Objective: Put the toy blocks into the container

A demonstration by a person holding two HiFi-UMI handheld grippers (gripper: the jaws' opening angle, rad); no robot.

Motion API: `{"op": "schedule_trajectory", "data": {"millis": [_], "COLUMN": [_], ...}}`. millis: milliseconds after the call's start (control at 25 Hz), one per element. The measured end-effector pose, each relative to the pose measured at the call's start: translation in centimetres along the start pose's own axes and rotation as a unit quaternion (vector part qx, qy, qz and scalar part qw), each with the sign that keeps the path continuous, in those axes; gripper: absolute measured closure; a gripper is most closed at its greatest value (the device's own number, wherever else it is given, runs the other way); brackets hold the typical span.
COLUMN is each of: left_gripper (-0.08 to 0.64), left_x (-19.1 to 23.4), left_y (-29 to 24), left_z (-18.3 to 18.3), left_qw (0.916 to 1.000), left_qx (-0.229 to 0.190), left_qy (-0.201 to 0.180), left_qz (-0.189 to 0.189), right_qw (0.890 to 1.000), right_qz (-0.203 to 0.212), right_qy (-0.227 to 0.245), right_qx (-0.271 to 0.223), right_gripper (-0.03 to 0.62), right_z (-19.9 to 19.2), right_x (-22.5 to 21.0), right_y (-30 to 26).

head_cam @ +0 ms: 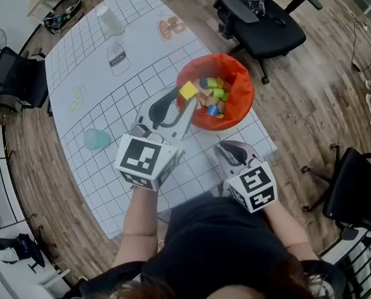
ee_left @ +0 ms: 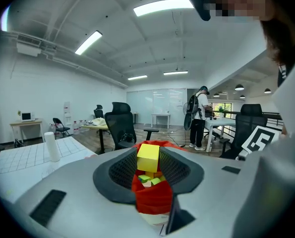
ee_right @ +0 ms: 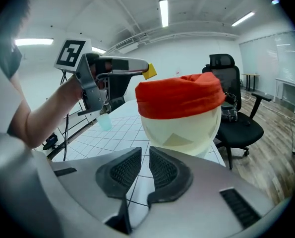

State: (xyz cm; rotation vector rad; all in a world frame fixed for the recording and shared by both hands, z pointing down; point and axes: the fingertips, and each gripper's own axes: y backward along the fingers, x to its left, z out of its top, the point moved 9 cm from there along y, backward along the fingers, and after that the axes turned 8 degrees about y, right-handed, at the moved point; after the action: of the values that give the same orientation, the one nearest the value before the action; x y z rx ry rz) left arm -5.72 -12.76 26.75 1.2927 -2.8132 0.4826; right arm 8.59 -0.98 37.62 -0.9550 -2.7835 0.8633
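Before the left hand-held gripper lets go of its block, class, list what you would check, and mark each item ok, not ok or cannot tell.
1. Yellow block gripped between the jaws of the left hand-held gripper: ok.
2. Block raised to at least the rim height of the container: ok.
3. Block over the opening rather than over the edge: cannot tell; the head view puts it right at the near rim.
4. Room left on top of the blocks already inside: ok.
5. Right hand-held gripper empty, with its jaws slightly apart, and short of the container: ok.
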Motion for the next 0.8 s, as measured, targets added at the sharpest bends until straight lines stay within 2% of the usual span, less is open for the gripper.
{"op": "schedule_trajectory", "data": {"millis": [320,560,800], "left_gripper": [0.403,0.390,0.423], "left_x": [-1.6,-1.0,-0.2], "left_y": [-2.3,-2.5,-1.5], "left_z": [-0.2,-0.2,-0.4], "left_qw": [0.9987,0.9996,0.9994], "left_qx": [0.020,0.008,0.004], "left_qy": [-0.046,-0.026,-0.014], "left_qz": [-0.003,0.006,0.030], "right_qw": [0.998,0.997,0.998], "right_qz": [-0.055,-0.065,-0.049], "right_qy": [-0.027,-0.036,-0.027], "right_qx": [-0.004,-0.007,-0.008], "right_gripper": [0.528,0.528,0.528], "right_z": [-1.0,-1.0,-0.3], "right_x": [-2.7,-3.5,-3.3], "right_y": [2.4,2.8,2.4]}}
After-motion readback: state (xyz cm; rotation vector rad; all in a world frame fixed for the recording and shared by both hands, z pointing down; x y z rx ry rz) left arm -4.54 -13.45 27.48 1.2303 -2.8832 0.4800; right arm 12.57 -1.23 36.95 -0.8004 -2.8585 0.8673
